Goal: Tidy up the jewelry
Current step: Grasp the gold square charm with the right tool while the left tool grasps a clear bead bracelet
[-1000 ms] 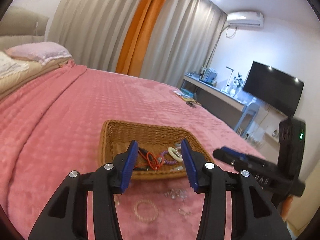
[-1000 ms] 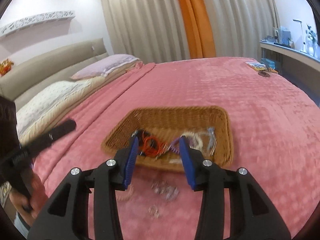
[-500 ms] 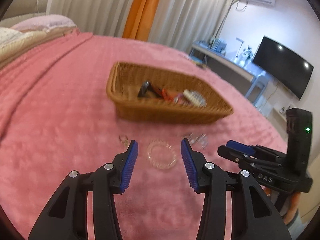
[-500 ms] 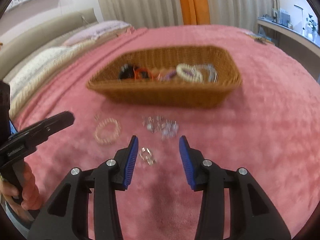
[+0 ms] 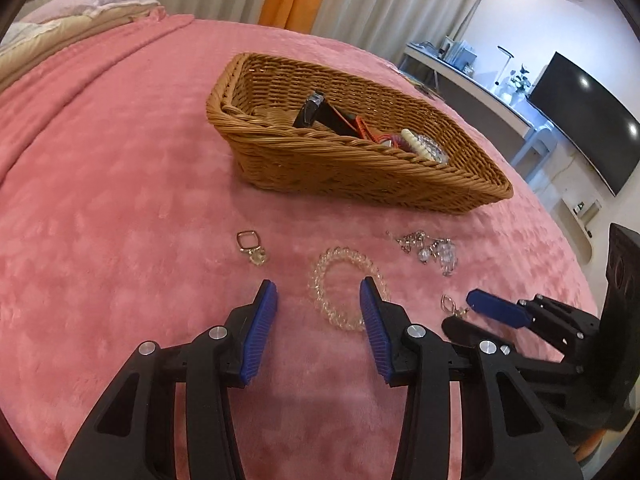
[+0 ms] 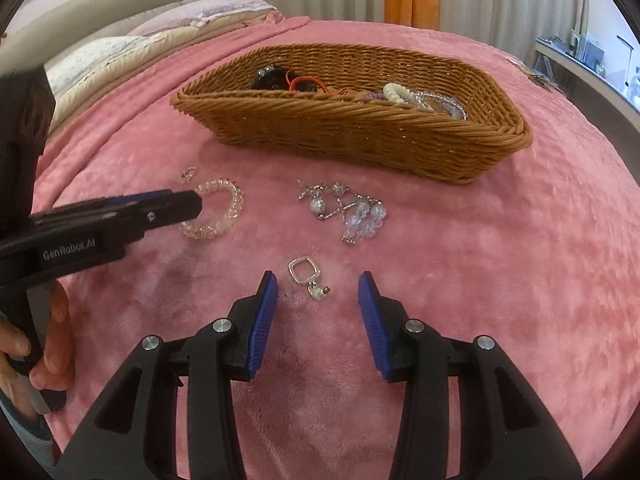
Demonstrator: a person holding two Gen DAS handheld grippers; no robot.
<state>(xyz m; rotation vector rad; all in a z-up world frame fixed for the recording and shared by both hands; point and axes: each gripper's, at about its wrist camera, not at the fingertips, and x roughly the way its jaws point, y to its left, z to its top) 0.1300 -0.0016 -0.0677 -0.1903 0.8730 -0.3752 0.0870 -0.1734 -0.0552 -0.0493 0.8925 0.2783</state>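
Observation:
A wicker basket (image 5: 360,176) (image 6: 360,136) with several jewelry pieces stands on the pink bed. In front of it lie a clear bead bracelet (image 5: 340,292) (image 6: 224,216), a crystal chain (image 5: 434,250) (image 6: 352,212) and two small silver earrings (image 5: 250,244) (image 6: 308,278). My left gripper (image 5: 318,300) is open, low over the bracelet, its right finger at the bracelet's edge. My right gripper (image 6: 318,288) is open around one earring, just above the blanket. The second earring (image 6: 188,174) lies beyond the left gripper (image 6: 120,216).
The pink blanket (image 5: 120,200) covers the whole bed. Pillows (image 6: 140,48) lie at the head. A desk and TV (image 5: 580,112) stand to the right, curtains (image 5: 360,0) behind.
Both grippers have dropped and tilted down from basket height toward the loose jewelry in front of the basket. Both stay open.

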